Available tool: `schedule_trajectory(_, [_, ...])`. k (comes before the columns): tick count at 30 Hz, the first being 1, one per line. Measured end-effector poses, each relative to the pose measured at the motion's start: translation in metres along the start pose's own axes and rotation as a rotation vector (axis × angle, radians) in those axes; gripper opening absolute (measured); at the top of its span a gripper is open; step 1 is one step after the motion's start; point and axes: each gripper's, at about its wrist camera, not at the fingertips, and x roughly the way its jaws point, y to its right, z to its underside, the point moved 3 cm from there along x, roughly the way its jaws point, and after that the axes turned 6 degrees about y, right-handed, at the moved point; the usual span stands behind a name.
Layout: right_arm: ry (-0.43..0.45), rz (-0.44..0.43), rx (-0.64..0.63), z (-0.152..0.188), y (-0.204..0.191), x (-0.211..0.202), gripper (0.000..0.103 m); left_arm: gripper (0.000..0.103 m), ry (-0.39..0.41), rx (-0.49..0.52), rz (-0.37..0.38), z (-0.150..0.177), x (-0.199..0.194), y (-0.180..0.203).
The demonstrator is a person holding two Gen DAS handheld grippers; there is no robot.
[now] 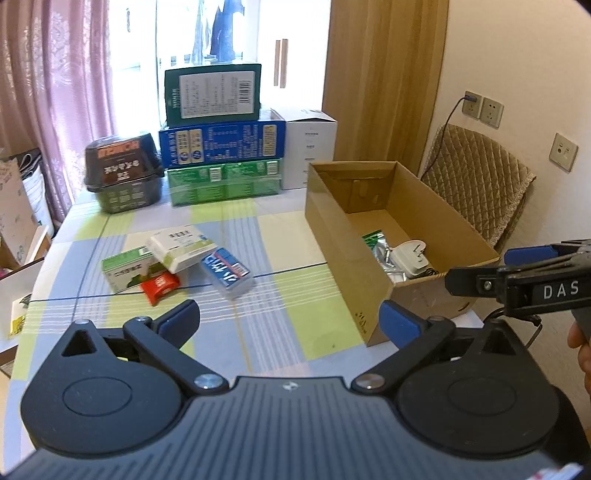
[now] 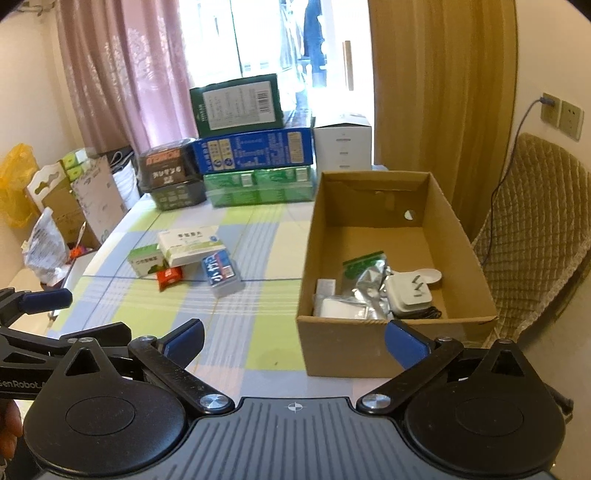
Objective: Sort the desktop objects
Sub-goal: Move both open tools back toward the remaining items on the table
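I see a bright window [image 1: 236, 33] at the top centre, washed out with daylight, a pink curtain [image 1: 55, 81] at the upper left and a tan curtain [image 1: 384, 74] to its right. On the right, a cream wall [image 1: 517, 66] carries sockets [image 1: 484, 109] above a quilted chair [image 1: 476, 177].

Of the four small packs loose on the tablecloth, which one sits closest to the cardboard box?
The blue pack, rightmost of the cluster. The white box, the green box and the red packet all lie farther left, away from the cardboard box.
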Motion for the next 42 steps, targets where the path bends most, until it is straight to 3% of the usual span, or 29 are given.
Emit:
schedule_trajectory(12, [-0.021,-0.038,-0.028,0.008,-0.03,0.004,0.101,0.102,0.003,-0.042,-0.057,0.016,-0.026,-0.035])
schedule_trajectory(29, [-0.062,-0.128,-0.09,0.019,-0.072,0.038,0.101,0.101,-0.004,-0.068,-0.155,0.033,-0.032,-0.1])
schedule_trajectory(42, [-0.062,-0.163,-0.147,0.02,-0.093,0.103,0.101,0.101,-0.052,0.053,-0.08,0.035,0.017,-0.141])
